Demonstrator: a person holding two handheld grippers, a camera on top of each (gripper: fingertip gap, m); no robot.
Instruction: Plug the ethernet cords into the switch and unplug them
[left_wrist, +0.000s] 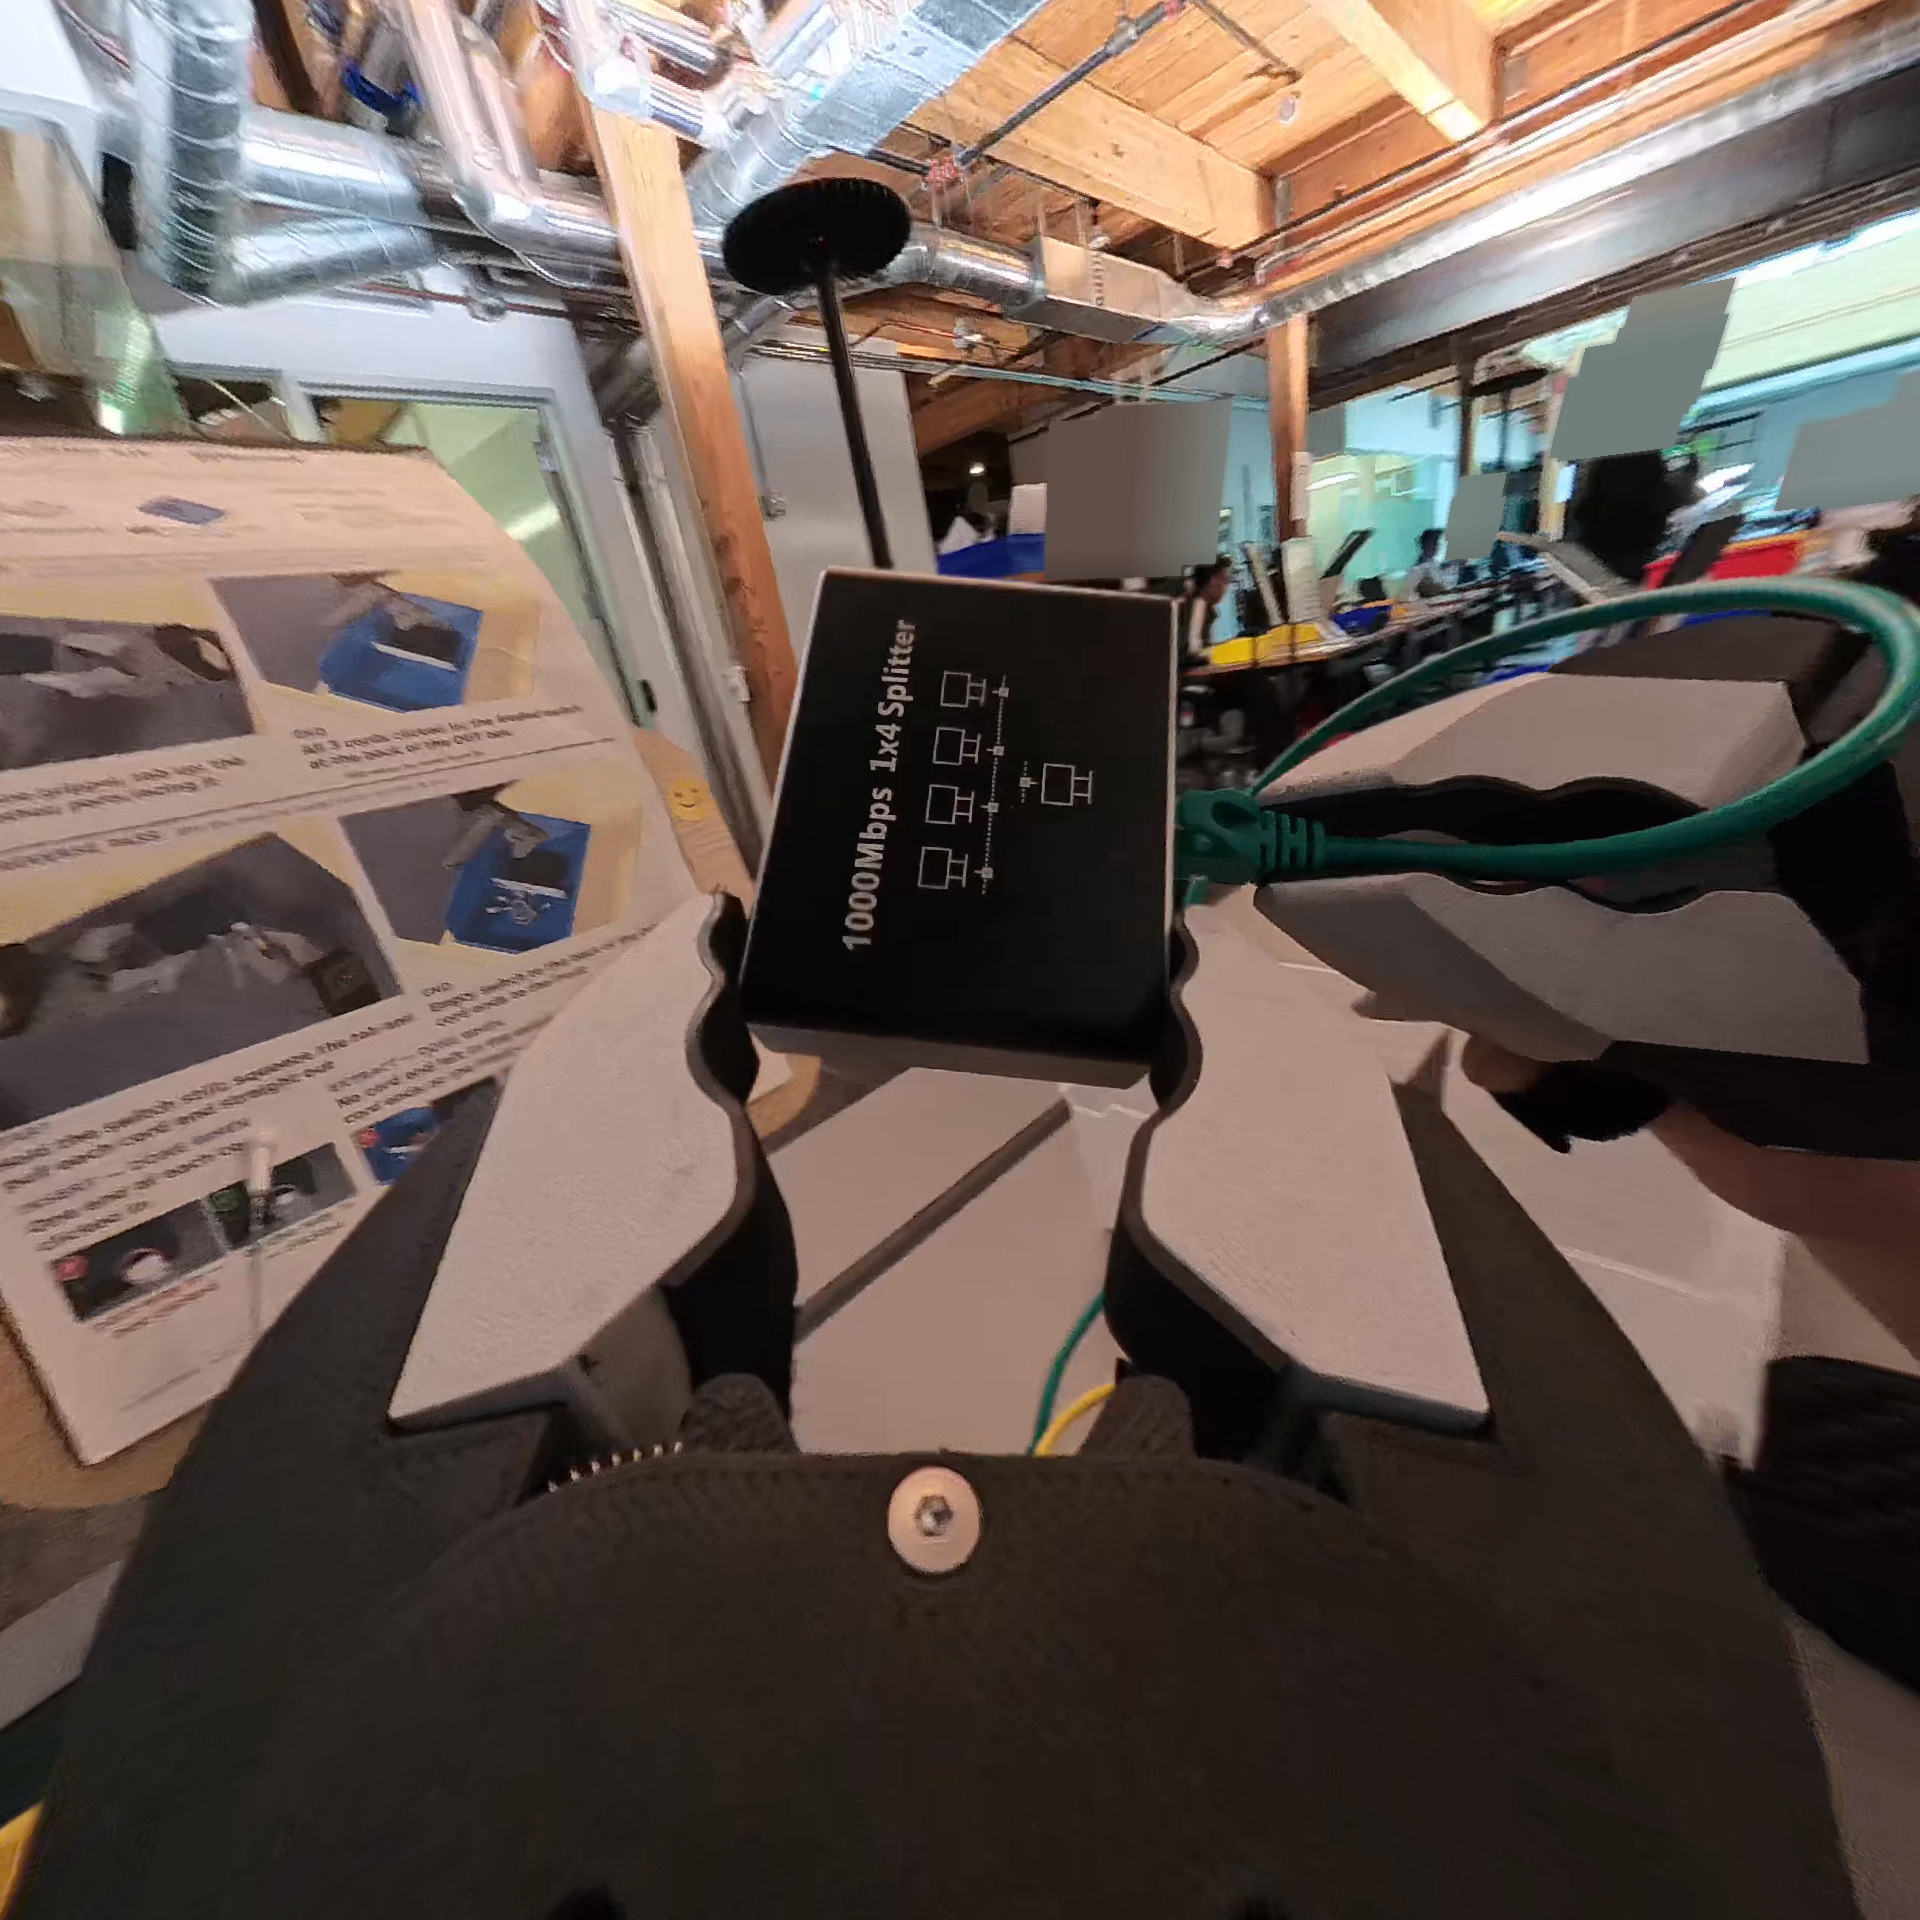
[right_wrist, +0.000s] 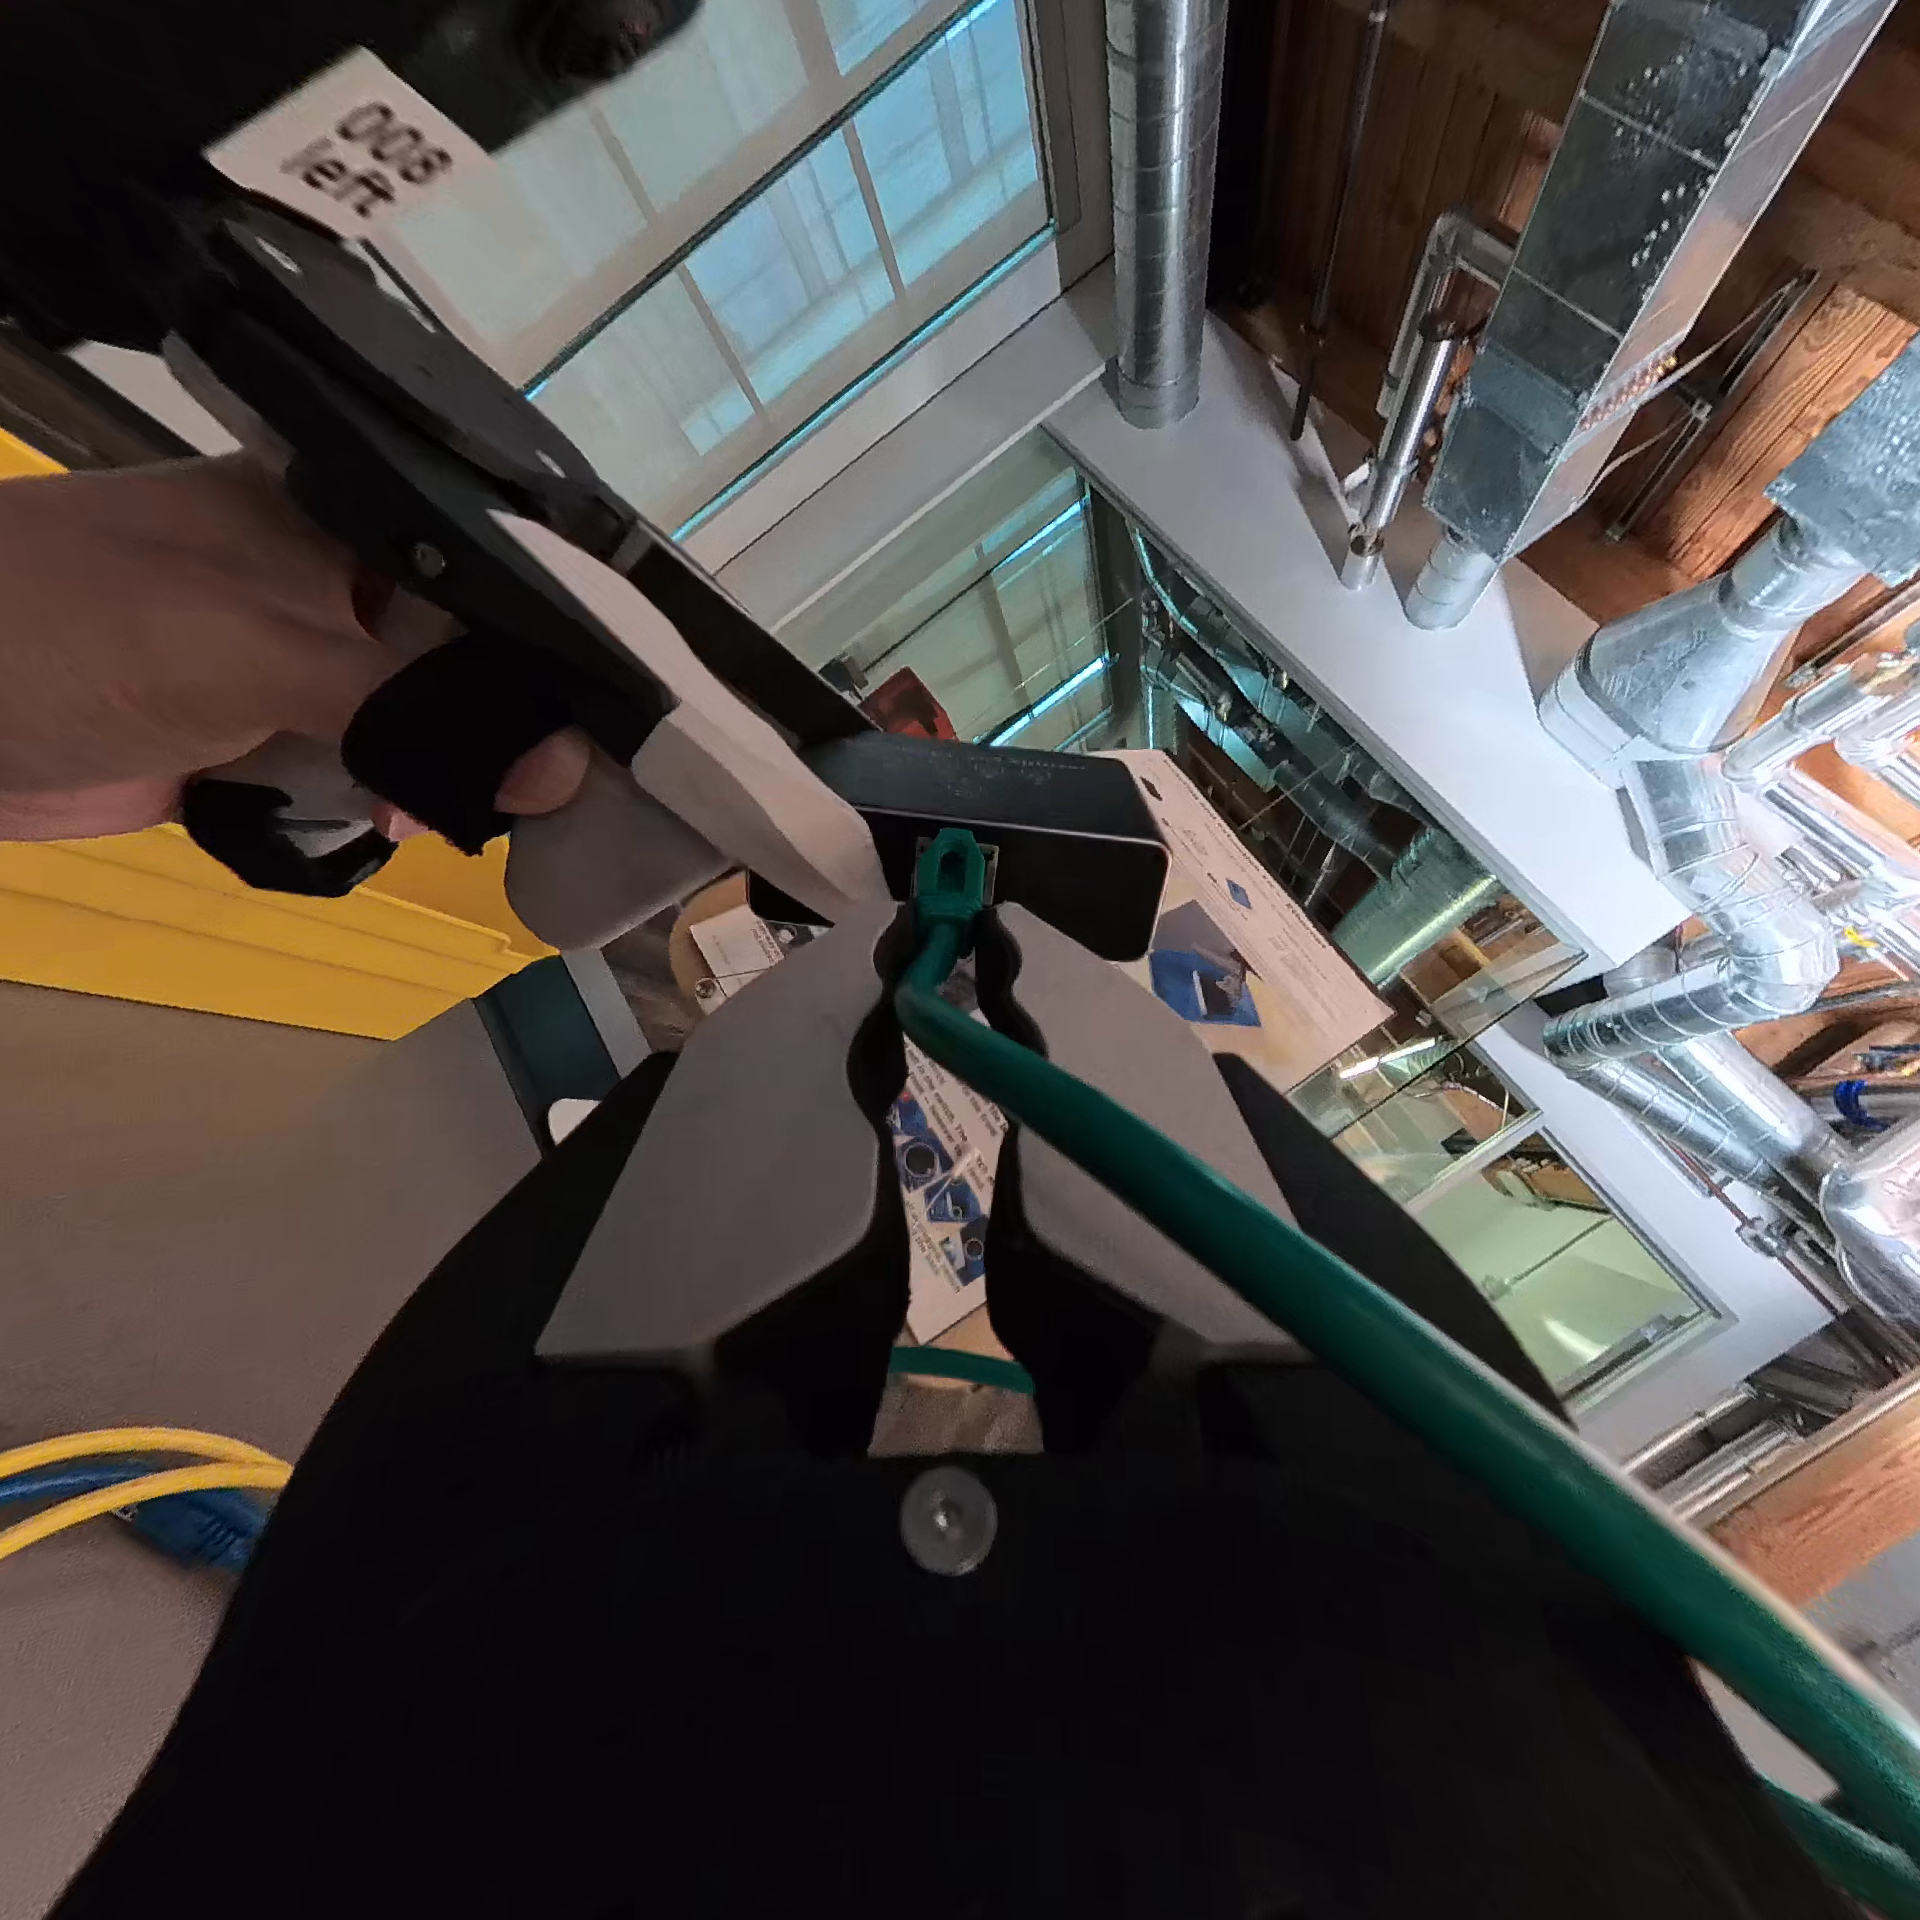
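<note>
My left gripper (left_wrist: 951, 966) is shut on the black switch (left_wrist: 956, 810), a flat box held up in the air by its near end. My right gripper (left_wrist: 1262, 852) comes in from the right, shut on the green ethernet cord (left_wrist: 1455, 847) just behind its plug (left_wrist: 1226, 842). In the right wrist view the right gripper (right_wrist: 940, 935) holds the green plug (right_wrist: 951, 862) at a port on the switch's side face (right_wrist: 1070, 862). How deep it sits I cannot tell. The cord (right_wrist: 1351, 1278) runs back over the right finger.
A printed instruction sheet (left_wrist: 260, 831) stands at the left. A black pole lamp (left_wrist: 831, 312) rises behind the switch. Yellow (right_wrist: 125, 1455) and blue (right_wrist: 197, 1527) cords lie on the grey table at lower left, near a yellow bin (right_wrist: 208, 914). People sit at desks far off.
</note>
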